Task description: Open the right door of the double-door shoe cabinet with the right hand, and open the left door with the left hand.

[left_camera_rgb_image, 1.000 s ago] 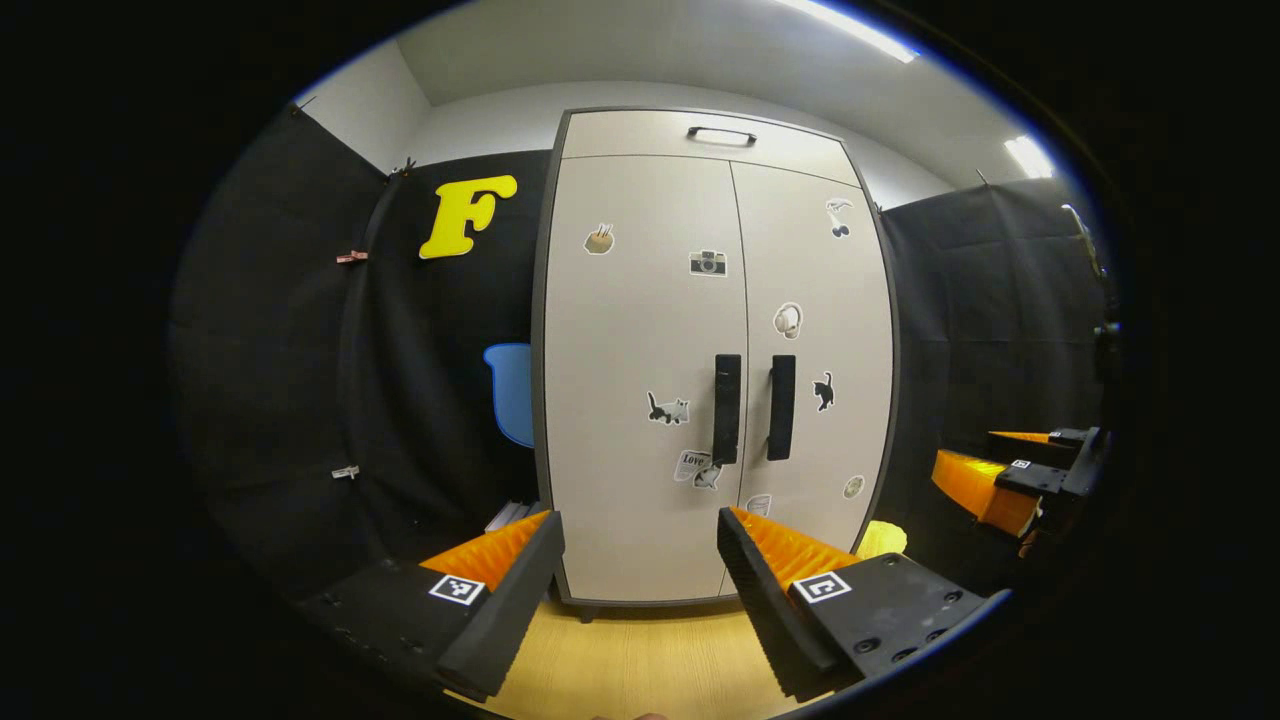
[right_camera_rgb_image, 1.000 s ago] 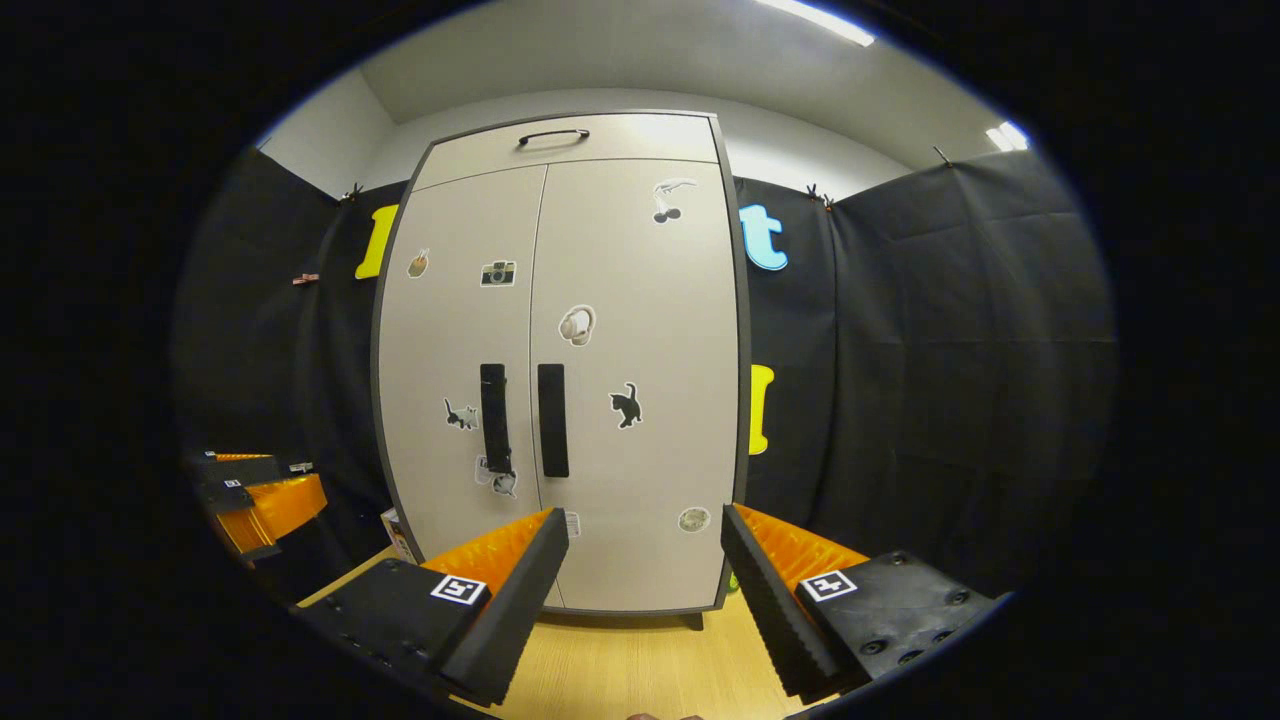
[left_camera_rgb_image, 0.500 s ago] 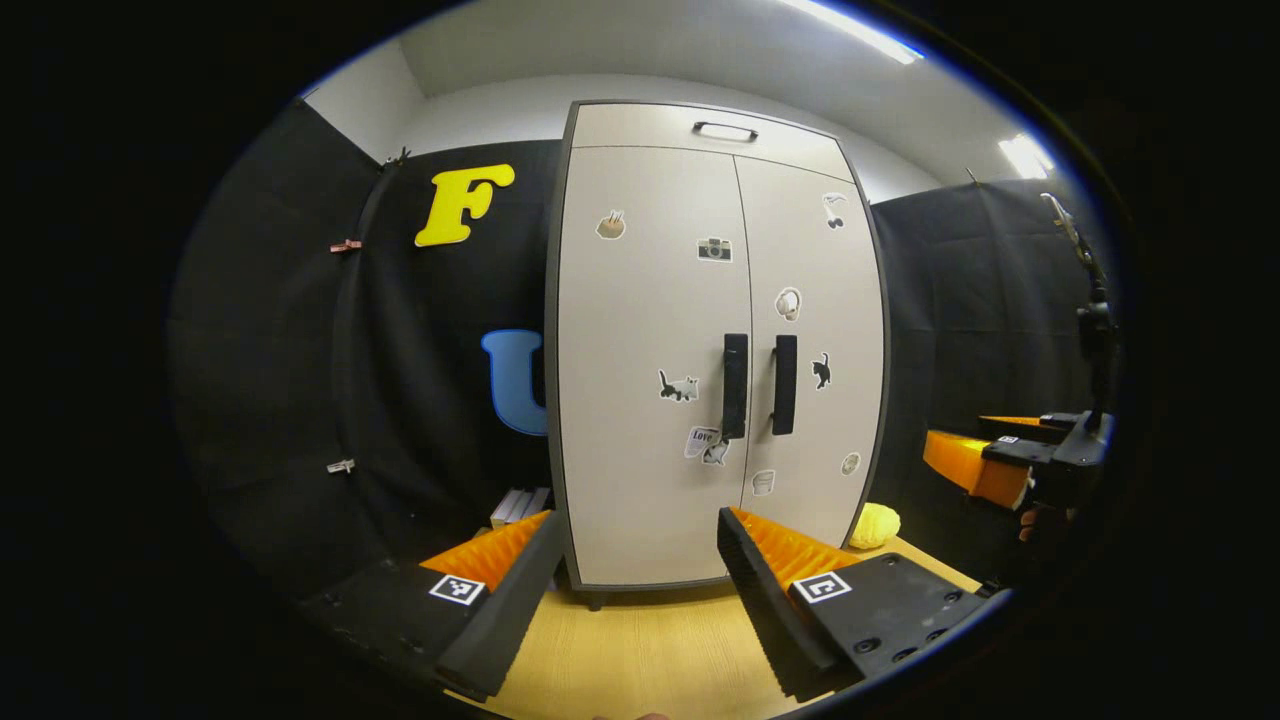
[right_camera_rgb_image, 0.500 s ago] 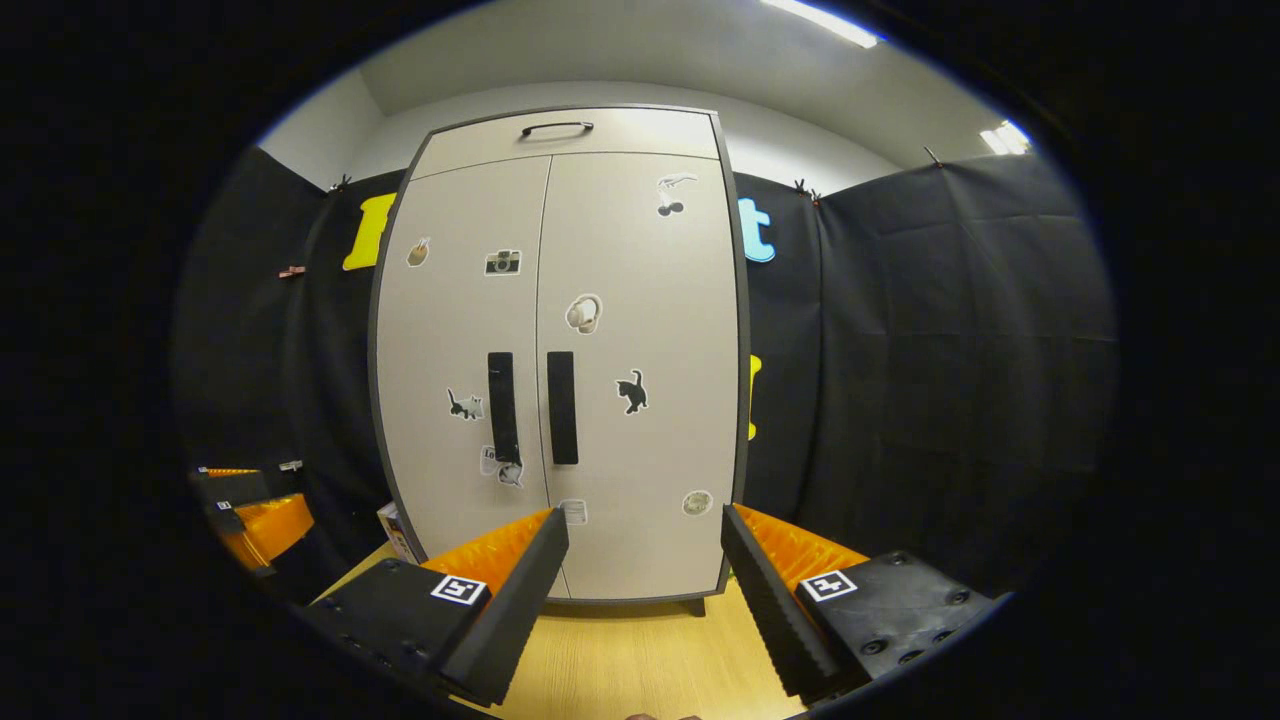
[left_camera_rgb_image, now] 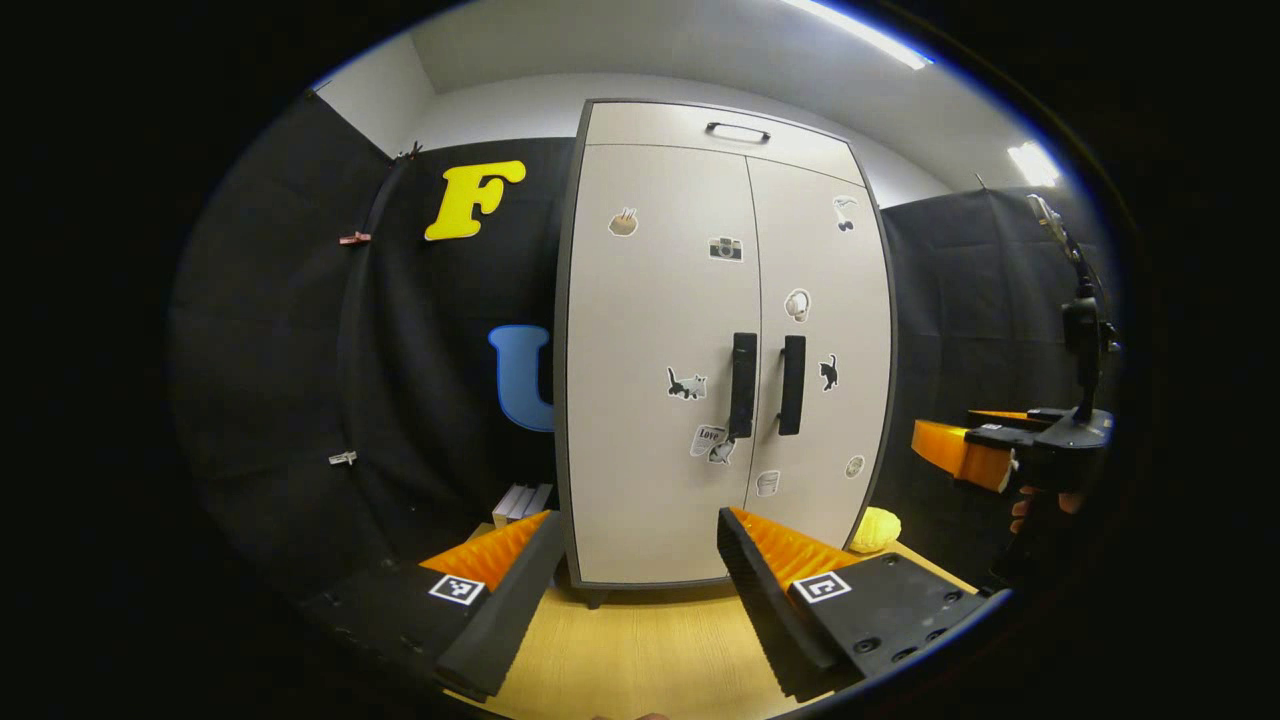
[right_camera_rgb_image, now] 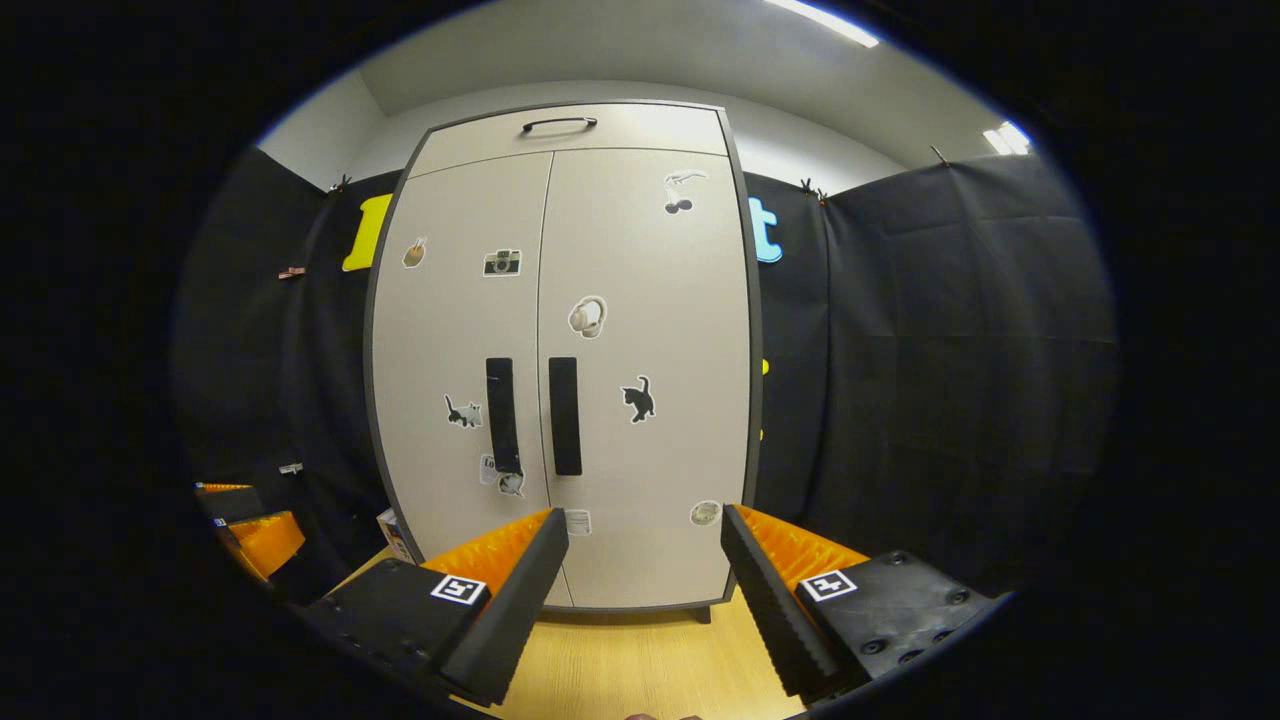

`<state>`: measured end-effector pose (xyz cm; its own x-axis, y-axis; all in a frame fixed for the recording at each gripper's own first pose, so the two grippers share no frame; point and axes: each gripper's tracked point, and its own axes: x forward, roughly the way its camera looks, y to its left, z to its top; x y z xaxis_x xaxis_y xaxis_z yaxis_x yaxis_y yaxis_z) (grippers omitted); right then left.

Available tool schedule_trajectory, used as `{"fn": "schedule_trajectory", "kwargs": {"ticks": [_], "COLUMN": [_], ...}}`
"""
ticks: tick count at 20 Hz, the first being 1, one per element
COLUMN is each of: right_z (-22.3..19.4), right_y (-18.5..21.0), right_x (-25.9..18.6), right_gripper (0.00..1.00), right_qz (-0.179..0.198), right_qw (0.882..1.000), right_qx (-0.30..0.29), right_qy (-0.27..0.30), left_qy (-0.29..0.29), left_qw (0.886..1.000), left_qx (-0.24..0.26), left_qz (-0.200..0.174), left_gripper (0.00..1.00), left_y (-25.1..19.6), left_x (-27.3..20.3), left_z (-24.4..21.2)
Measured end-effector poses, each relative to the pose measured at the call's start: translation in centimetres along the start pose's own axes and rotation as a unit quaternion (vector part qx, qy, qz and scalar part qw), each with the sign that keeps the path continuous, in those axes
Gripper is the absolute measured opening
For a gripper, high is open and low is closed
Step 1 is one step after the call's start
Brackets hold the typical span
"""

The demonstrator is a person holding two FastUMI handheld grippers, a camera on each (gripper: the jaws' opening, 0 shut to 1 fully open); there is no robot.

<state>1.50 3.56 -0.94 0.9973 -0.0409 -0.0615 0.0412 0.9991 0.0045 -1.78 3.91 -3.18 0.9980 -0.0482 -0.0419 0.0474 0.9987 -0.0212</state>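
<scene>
A tall beige shoe cabinet (left_camera_rgb_image: 650,300) (right_camera_rgb_image: 640,250) with stickers stands ahead, both doors closed. Two black vertical handles sit side by side at mid height: the left door handle (left_camera_rgb_image: 742,385) (right_camera_rgb_image: 501,415) and the right door handle (left_camera_rgb_image: 792,384) (right_camera_rgb_image: 564,415). My left gripper (left_camera_rgb_image: 640,550) is open, well short of the cabinet, nothing between its fingers. My right gripper (right_camera_rgb_image: 645,545) is also open and empty, likewise apart from the doors. The right gripper (left_camera_rgb_image: 1010,450) shows at the far right of the left gripper view, with a hand below it; the left gripper (right_camera_rgb_image: 245,515) shows at the lower left of the right gripper view.
The cabinet rests on a light wooden floor (left_camera_rgb_image: 650,650) (right_camera_rgb_image: 640,670). A yellow ball-like thing (left_camera_rgb_image: 875,528) lies by the cabinet's right foot. Some white boxes (left_camera_rgb_image: 520,502) lie by its left foot. Black cloth walls close in both sides.
Both views have shifted slightly: the cabinet looks smaller in the left gripper view and a little larger in the right gripper view. Doors stay closed, both grippers stay open.
</scene>
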Motion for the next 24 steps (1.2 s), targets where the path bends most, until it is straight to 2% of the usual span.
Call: {"fn": "schedule_trajectory", "kwargs": {"ticks": [3,7,15,20,24], "right_z": [-0.1,1.8,5.9,5.2,2.9], "right_y": [1.2,3.1,6.3,7.5,8.0], "right_x": [2.2,6.1,13.3,16.9,19.2], "right_gripper": [0.98,0.98,0.98,0.98,0.98], "right_qz": [0.025,0.052,0.075,0.076,0.079], "right_qw": [1.0,0.999,0.996,0.996,0.997], "right_qx": [0.004,-0.002,-0.014,-0.019,-0.024], "right_qy": [0.01,-0.008,-0.046,-0.037,-0.007], "left_qy": [-0.001,0.011,0.018,0.022,0.028], "left_qw": [1.0,0.999,0.997,0.994,0.991], "left_qx": [-0.011,-0.006,-0.007,-0.016,-0.03], "left_qz": [0.021,0.039,0.071,0.102,0.124], "left_gripper": [0.96,0.96,0.96,0.96,0.96], "left_y": [0.4,0.7,2.2,3.9,5.0], "left_x": [0.4,0.8,1.0,0.6,0.3], "left_z": [0.0,-0.8,-1.2,-1.7,-2.4]}}
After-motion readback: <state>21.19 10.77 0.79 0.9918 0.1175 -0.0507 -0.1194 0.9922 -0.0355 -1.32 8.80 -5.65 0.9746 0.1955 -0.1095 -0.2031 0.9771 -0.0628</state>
